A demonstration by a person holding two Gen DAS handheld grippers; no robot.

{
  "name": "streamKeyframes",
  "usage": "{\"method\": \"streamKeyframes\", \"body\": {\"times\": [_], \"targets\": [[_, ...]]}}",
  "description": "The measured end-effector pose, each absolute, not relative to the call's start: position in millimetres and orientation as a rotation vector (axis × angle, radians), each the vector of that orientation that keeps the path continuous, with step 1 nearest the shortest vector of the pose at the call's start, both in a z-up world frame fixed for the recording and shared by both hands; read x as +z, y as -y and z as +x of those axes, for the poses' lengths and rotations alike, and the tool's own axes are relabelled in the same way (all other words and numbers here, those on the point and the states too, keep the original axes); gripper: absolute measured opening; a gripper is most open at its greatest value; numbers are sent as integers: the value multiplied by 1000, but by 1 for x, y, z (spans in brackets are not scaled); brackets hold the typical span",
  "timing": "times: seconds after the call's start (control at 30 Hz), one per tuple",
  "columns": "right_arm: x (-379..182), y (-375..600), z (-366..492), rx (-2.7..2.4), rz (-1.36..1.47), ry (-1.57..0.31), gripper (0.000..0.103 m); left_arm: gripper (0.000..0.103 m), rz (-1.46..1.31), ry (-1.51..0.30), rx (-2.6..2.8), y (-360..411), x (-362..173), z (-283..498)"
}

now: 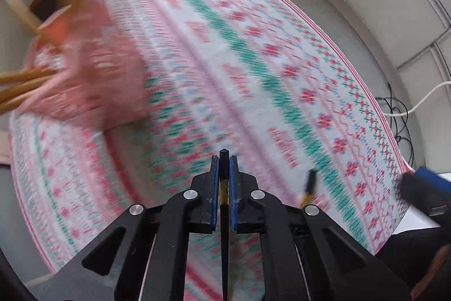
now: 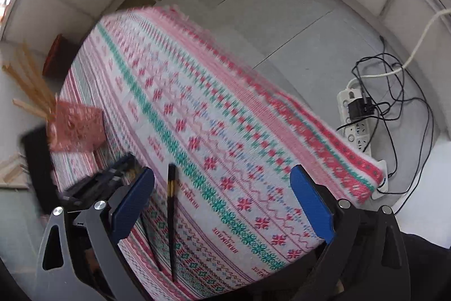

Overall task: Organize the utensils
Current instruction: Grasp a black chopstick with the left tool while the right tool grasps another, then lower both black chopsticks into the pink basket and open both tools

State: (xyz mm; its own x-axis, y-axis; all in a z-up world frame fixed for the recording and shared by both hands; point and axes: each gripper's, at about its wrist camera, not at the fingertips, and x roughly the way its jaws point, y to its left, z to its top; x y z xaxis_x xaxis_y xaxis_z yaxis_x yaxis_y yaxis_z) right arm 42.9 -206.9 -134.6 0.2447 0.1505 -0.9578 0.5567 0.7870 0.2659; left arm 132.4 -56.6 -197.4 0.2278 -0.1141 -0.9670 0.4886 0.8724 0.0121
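A pink openwork holder [image 2: 74, 129] stands on the far left part of the table [image 2: 214, 114], which is covered with a white cloth patterned in red, green and blue bands. Several pale wooden chopsticks [image 2: 31, 83] stand in the holder, fanning up and out to the left above its rim; in the left wrist view the same holder [image 1: 84, 69] is heavily blurred, so the exact count of sticks [image 1: 19, 86] in it cannot be told, though there look to be at least three or four. The left gripper [image 1: 224, 196] is clenched on a black chopstick [image 1: 224, 230], whose blunt top pokes just above the blue pads while its shaft runs down between the fingers, with a gold band showing in the gap. A second black chopstick [image 2: 171, 219] with a gold band near its upper end lies on the cloth at the near edge of the table, between the right gripper's fingers but closer to the left one; in the left wrist view its top [image 1: 308, 188] shows just to the right of the left gripper. The right gripper [image 2: 222, 205] is spread wide, holding nothing, hovering over the cloth. On the grey floor to the right of the table lies a white power strip [image 2: 356, 126] with black cables tangled around it.
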Motion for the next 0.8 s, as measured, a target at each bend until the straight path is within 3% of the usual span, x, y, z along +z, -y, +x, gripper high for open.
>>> {"method": "streamKeyframes", "body": {"times": [0.07, 0.2, 0.27, 0.3, 0.33, 0.43, 0.57, 0.8], "targets": [[-146, 184, 49, -274, 582, -1360, 92, 6, 327, -1253, -408, 37, -184, 129], [-175, 136, 57, -204, 462, -1488, 68, 6, 282, -1180, -374, -2, -154, 118], [-173, 111, 60, -183, 345, -1452, 36, 6, 265, -1137, -361, -16, -135, 112], [-171, 101, 60, -195, 302, -1437, 30, 6, 261, -1121, -358, -21, -129, 108], [-172, 95, 60, -174, 307, -1431, 15, 6, 252, -1099, -355, -30, -120, 105], [-172, 86, 59, -146, 338, -1417, 7, 6, 221, -1048, -356, -45, -100, 96], [-148, 80, 53, -43, 410, -1358, 7, 6, 183, -978, -377, -62, -75, 80], [-37, 83, 37, 91, 397, -1098, 7, 6, 105, -842, -374, -94, -19, 60]]}}
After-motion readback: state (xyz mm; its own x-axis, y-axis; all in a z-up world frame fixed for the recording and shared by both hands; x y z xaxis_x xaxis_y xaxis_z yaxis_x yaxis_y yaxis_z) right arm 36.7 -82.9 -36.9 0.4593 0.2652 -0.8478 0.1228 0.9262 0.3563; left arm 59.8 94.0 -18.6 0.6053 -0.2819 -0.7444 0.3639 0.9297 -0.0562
